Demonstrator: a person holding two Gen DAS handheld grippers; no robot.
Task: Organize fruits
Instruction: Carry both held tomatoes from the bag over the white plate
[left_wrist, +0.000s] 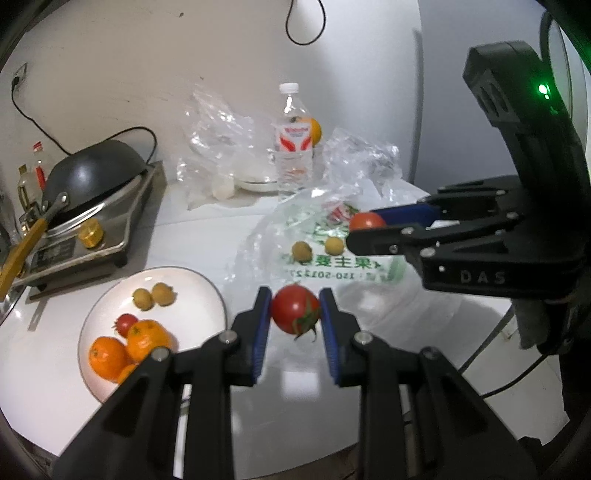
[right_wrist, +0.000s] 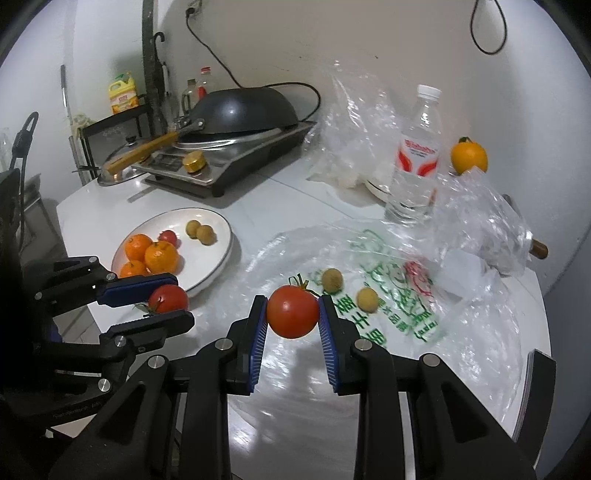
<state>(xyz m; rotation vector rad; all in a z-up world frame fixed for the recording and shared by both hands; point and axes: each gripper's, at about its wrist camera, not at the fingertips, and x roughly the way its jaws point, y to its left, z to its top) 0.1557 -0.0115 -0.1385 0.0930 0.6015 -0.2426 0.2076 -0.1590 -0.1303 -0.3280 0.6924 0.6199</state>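
Observation:
My left gripper (left_wrist: 295, 312) is shut on a red tomato (left_wrist: 295, 309) with a green stem, held above the white table beside the plate. My right gripper (right_wrist: 292, 313) is shut on a second red tomato (right_wrist: 293, 312) over the printed plastic bag (right_wrist: 399, 295). Each gripper shows in the other's view: the right gripper (left_wrist: 364, 226) at right, the left gripper (right_wrist: 166, 300) at left. The white plate (right_wrist: 214, 266) holds three oranges (right_wrist: 159, 254), a small tomato (right_wrist: 169, 236) and two small yellow-brown fruits (right_wrist: 201, 232). Two more small fruits (right_wrist: 347, 288) lie on the bag.
A black wok (right_wrist: 240, 110) sits on a steel cooker (right_wrist: 229, 162) at the back left. A water bottle (right_wrist: 417, 155), crumpled clear bags (right_wrist: 480, 225), a white bowl and a lone orange (right_wrist: 468, 157) stand at the back. Cables hang on the wall.

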